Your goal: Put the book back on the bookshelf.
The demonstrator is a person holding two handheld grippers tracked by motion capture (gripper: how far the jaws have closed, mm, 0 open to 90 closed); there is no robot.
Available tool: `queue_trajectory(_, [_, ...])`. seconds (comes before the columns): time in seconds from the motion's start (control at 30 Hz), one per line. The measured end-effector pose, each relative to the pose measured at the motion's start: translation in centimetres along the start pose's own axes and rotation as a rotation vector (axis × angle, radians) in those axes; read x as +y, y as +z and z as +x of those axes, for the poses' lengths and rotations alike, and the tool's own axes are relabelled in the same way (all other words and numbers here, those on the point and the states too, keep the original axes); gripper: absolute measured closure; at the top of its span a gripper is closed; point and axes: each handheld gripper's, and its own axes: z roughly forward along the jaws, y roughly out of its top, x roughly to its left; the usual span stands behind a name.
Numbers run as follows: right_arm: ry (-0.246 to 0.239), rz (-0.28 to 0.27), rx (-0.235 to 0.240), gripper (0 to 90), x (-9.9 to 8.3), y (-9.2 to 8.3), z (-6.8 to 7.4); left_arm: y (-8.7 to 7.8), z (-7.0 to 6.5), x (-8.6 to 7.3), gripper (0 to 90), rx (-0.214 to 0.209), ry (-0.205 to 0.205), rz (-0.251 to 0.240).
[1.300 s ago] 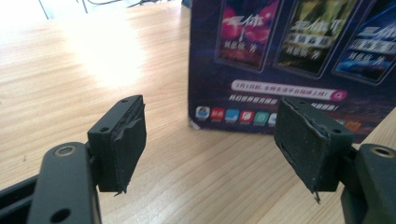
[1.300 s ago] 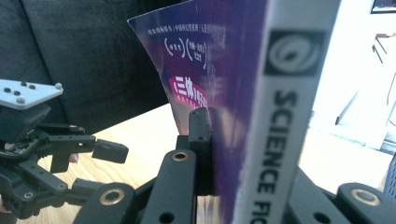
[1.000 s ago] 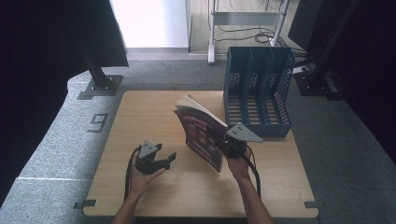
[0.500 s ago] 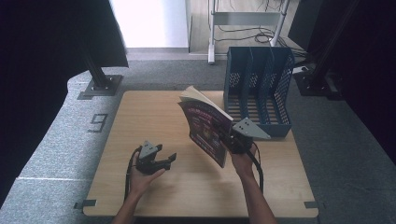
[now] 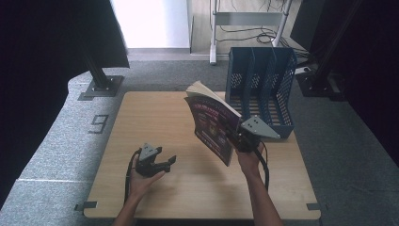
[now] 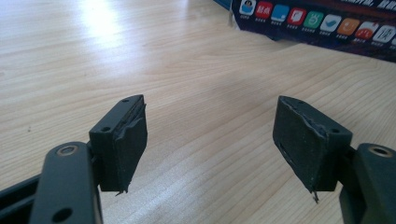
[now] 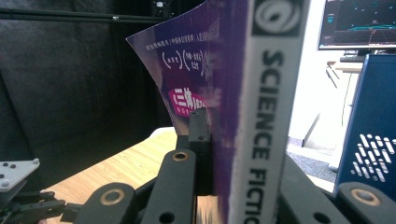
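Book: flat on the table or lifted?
Lifted. The book stands tilted on edge above the table, spine clamped in the right gripper.

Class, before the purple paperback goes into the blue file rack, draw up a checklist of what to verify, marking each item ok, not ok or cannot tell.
1. Grip: right gripper is shut on the purple paperback book, jaws clamping it near the spine: ok.
2. Book off the wooden table, held up and tilted: ok.
3. Blue plastic three-slot file rack stands upright at the table's far right corner: ok.
4. Rack slots free of other things: cannot tell for all three.
5. Left gripper open, resting low, apart from the book: ok.
6. Book's pages closed: not ok, the top cover fans away.
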Motion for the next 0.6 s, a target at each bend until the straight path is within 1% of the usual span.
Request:
queue_trajectory(0.13, [0.003, -0.003, -0.01, 81.7, 0.1, -0.1, -0.4, 0.0, 0.2, 0.0, 26.3, 0.003, -0.006, 0.001])
queue_trajectory(0.27, [0.018, -0.013, -0.037, 81.7, 0.2, -0.2, -0.7, 0.0, 0.2, -0.1, 26.3, 0.002, -0.013, 0.002])
queue_trajectory(0.3, [0.02, -0.014, -0.042, 81.7, 0.3, -0.3, -0.7, 0.0, 0.2, -0.2, 26.3, 0.002, -0.009, 0.006])
queue_trajectory(0.43, [0.022, -0.02, -0.048, 81.7, 0.5, -0.5, -1.1, 0.2, 0.0, -0.2, 26.3, -0.004, -0.003, 0.013])
queue_trajectory(0.6, [0.019, -0.03, -0.058, 81.7, 1.0, -0.8, -1.3, 0.2, 0.2, -0.3, 26.3, -0.004, -0.01, 0.017])
